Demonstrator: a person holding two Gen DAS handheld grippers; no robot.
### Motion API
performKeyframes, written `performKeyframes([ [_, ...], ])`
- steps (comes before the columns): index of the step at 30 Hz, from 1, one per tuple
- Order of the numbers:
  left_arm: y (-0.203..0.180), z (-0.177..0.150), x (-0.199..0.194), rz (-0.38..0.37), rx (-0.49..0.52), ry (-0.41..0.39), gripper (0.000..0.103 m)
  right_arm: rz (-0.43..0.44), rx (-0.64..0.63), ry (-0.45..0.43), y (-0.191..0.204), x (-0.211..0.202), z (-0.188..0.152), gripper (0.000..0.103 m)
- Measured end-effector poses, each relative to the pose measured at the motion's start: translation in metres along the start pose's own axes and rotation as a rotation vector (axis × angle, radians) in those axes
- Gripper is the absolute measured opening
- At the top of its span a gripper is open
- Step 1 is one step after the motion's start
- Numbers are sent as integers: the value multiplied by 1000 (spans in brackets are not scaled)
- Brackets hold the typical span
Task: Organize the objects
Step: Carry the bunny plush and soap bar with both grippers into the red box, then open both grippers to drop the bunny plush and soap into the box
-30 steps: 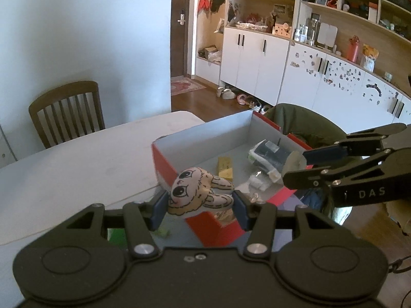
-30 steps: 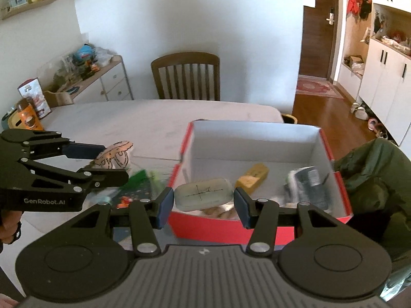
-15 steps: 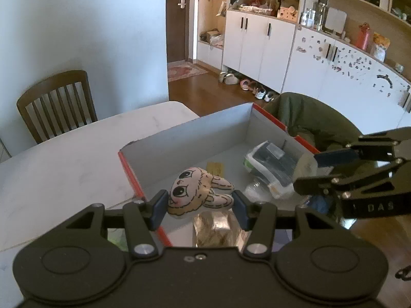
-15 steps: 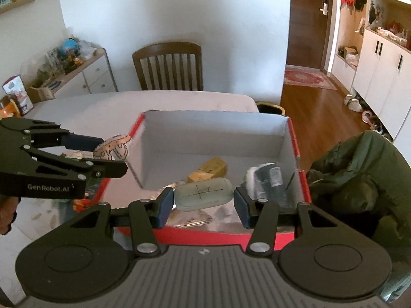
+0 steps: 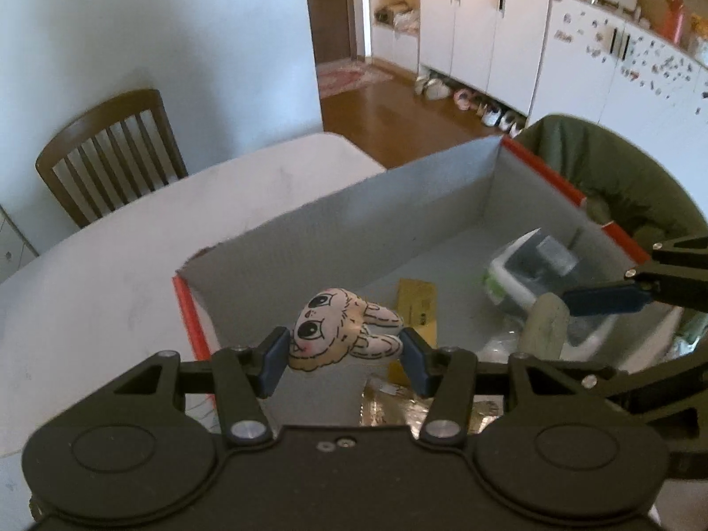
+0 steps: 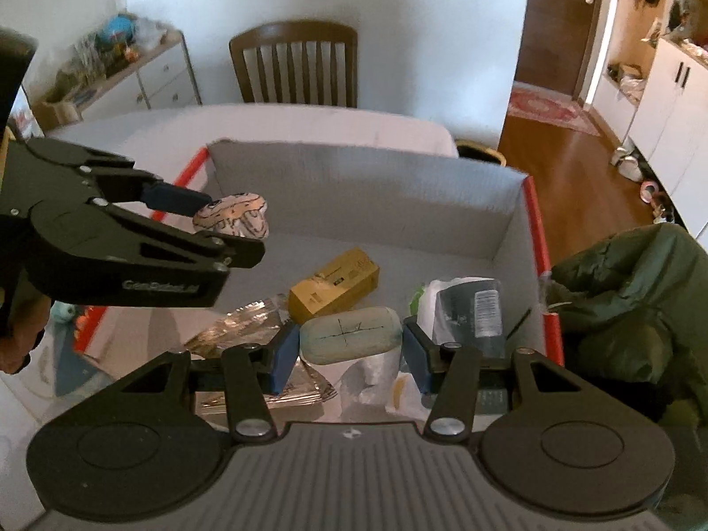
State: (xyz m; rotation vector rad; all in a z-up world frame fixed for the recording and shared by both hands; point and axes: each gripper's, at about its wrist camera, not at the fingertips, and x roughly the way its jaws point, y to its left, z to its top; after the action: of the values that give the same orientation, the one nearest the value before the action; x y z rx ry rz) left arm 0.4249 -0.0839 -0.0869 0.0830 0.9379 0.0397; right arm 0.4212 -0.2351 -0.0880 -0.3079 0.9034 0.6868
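My left gripper [image 5: 345,356] is shut on a small cream bunny toy [image 5: 340,332], held above the left end of a red box with grey inner walls [image 5: 354,217]. From the right wrist view the same bunny toy [image 6: 234,220] hangs over the box's left side [image 6: 354,186]. My right gripper [image 6: 349,354] is shut on a pale green oval pad [image 6: 352,341] over the box's near middle. Inside the box lie a yellow carton [image 6: 336,285], a dark bottle in a plastic bag [image 6: 473,309] and a foil wrapper [image 6: 248,323].
The box sits on a white table [image 5: 110,265]. A wooden chair [image 6: 296,66] stands at the far side. A green jacket [image 6: 628,301] drapes over a seat to the right of the box. Cabinets [image 5: 486,22] line the far wall. A hand [image 6: 17,340] holds the left gripper.
Both grippers have moved forward from outside the box's near edge to above its inside, each still holding its item. The box contents now lie right beneath them.
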Motion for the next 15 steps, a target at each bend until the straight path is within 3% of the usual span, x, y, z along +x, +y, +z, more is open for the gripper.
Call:
performKeyframes([
  [6, -9, 4, 28, 51, 45, 65, 52, 7, -53, 56, 0, 25, 3, 51],
  [15, -15, 9, 52, 64, 82, 164, 53, 33, -95, 147, -1, 45, 4, 51],
])
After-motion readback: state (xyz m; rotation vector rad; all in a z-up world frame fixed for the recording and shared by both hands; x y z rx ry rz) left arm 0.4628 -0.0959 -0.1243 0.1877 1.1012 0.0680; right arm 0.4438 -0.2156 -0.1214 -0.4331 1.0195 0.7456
